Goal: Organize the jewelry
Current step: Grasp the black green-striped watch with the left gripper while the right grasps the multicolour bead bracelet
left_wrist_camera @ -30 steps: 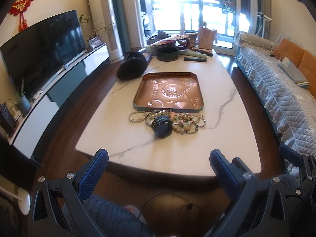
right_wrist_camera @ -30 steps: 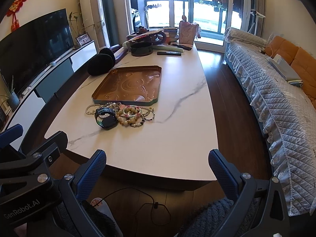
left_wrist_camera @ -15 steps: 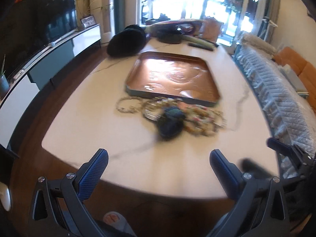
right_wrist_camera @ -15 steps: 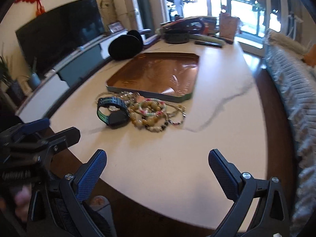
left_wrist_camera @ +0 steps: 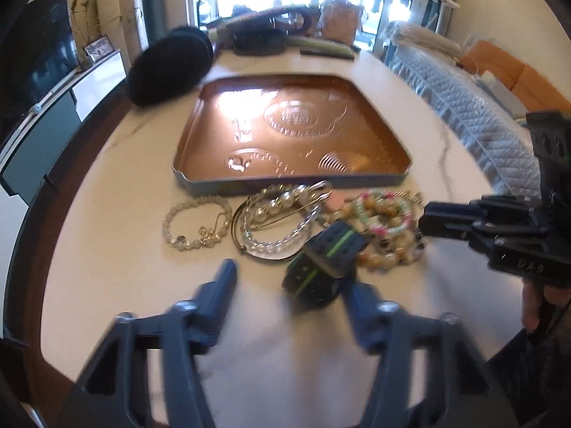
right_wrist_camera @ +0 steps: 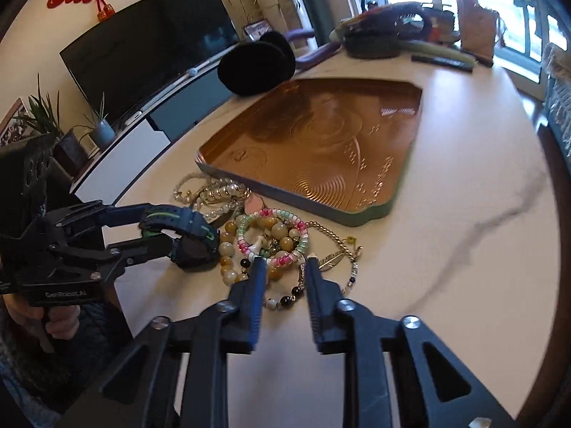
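A jewelry pile lies on the white marble table just in front of an empty copper tray (left_wrist_camera: 285, 132) (right_wrist_camera: 321, 142). It holds pearl bracelets (left_wrist_camera: 278, 210), coloured bead bracelets (left_wrist_camera: 382, 228) (right_wrist_camera: 271, 235) and a dark watch (left_wrist_camera: 321, 260) (right_wrist_camera: 192, 246) with green stripes. My left gripper (left_wrist_camera: 289, 278) (right_wrist_camera: 157, 228) is low over the table, its jaws closing. The watch lies between them by the right finger, and the left finger stands clear of it. My right gripper (right_wrist_camera: 284, 262) (left_wrist_camera: 433, 223) has its jaws closing over amber and black beads, which lie between the tips.
A black round cushion (left_wrist_camera: 167, 67) (right_wrist_camera: 257, 62) sits at the tray's far left corner. Bags, a bowl and a remote (right_wrist_camera: 442, 60) crowd the table's far end. A quilted sofa (left_wrist_camera: 464, 100) runs along the right, and a TV (right_wrist_camera: 150, 42) along the left. A hand (right_wrist_camera: 60, 321) holds the left gripper.
Both grippers have dropped forward from beyond the table's near edge to the jewelry pile. Their jaws have narrowed from wide. The left pair now flanks the watch and the right pair sits over the beads.
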Demonstrator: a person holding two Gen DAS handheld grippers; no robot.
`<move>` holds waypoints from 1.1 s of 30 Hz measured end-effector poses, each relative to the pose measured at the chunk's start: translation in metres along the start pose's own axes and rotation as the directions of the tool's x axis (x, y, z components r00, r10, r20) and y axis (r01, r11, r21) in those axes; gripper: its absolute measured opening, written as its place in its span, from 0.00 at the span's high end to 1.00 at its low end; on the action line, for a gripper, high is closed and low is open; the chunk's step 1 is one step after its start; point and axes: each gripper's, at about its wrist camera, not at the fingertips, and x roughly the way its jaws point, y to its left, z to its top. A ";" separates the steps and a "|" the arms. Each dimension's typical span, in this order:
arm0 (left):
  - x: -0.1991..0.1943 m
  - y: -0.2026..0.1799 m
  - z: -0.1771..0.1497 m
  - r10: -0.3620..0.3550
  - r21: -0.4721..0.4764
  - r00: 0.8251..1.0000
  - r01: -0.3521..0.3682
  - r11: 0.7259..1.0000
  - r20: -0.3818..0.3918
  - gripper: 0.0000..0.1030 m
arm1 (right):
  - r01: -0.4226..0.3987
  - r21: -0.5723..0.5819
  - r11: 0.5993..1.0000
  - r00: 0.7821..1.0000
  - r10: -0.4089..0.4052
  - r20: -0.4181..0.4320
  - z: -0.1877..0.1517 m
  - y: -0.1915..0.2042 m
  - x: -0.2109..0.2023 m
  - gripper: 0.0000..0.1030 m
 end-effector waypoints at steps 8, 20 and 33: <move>0.012 0.009 0.008 -0.075 -0.034 0.997 0.076 0.997 0.023 0.84 | -0.007 0.024 1.000 1.000 0.007 0.007 0.009 -0.015 0.014 0.85; -0.002 0.012 0.008 -0.174 -0.076 0.981 0.180 0.981 0.081 0.85 | -0.003 -0.002 1.000 0.993 0.003 0.115 0.014 -0.016 -0.010 0.94; -0.025 -0.001 0.014 -0.131 0.010 0.970 0.132 0.991 0.202 0.89 | 0.037 -0.018 0.999 0.988 -0.034 0.153 0.008 -0.010 -0.018 0.94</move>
